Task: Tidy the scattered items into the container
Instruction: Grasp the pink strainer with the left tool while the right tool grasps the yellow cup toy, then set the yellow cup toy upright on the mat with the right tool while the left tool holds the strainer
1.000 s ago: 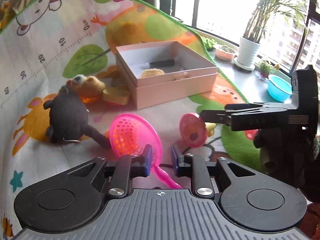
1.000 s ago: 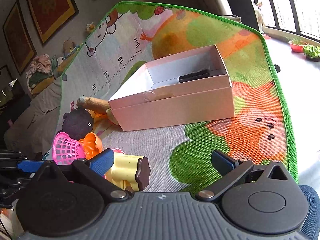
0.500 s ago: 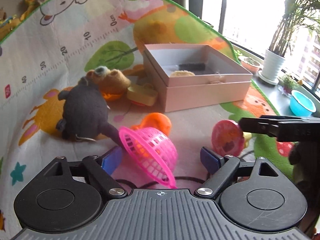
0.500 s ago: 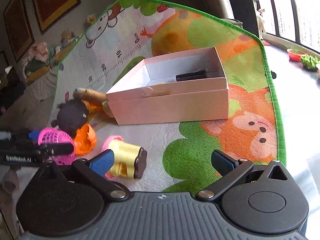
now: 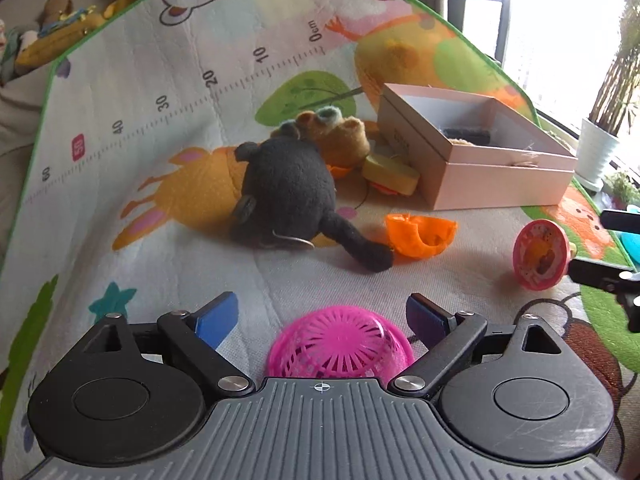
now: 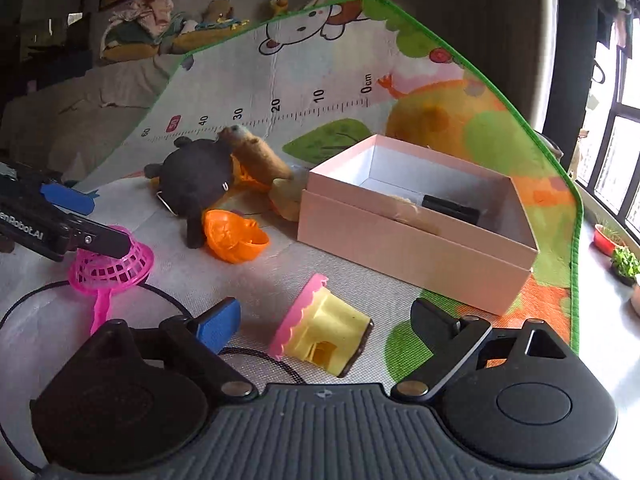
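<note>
Both grippers have spread jaws: left gripper (image 5: pixel 322 318), just opening, straddles the pink basket (image 5: pixel 340 346); right gripper (image 6: pixel 326 322), just narrowing, frames the yellow toy (image 6: pixel 326 338), which needs pinching next.

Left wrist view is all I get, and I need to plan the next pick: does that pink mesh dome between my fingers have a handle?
Observer: Yes. The right wrist view shows that the pink net has a straight handle lying flat on the mat. The left gripper has just been opening, and its fingers are not pressing on the net.
Operator: And the pink disc at my right edge?
Observer: That is the scalloped end of a yellow toy lying on its side. It sits between the fingers of the right gripper, which have just been closing a little but do not touch it.
</note>
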Motion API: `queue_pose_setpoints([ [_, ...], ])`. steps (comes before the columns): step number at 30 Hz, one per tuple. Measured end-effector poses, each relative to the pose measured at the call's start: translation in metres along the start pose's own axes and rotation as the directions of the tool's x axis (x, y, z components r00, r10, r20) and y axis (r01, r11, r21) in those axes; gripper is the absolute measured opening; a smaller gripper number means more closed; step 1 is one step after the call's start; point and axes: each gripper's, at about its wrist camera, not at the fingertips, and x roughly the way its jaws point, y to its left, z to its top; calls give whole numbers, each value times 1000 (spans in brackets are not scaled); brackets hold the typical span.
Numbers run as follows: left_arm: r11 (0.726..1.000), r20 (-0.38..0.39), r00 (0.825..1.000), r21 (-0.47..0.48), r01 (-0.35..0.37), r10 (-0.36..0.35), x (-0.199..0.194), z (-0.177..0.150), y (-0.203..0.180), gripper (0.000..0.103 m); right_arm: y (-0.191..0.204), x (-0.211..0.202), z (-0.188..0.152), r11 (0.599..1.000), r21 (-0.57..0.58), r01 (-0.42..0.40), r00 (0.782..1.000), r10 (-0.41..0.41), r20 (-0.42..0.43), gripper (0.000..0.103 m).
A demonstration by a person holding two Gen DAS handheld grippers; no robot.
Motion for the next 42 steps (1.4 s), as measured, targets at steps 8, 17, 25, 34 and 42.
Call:
queue_pose_setpoints([
  [8,998,-69,997,-46,33,-37,0,-18,-1,96,-46,2,-4,959,270,-85,986,120,-115,44],
  [17,965,-67,963,22,261,-259,24,-4,-49,97,-86,-33,-30,952,303,42,997,-20,-74,72],
  [25,905,-63,925,190,380,-375,16,-5,-128,98,-82,-48,-34,975,179,131,991,-131,-13,80],
  [34,943,-97,969,228,244,-227,14,-20,-128,98,-66,-25,-29,983,177,54,995,-39,-90,45],
  [42,944,-95,968,218,248,-232,12,-18,-124,98,-69,-34,-21,927,340,-158,975,202,-97,42],
])
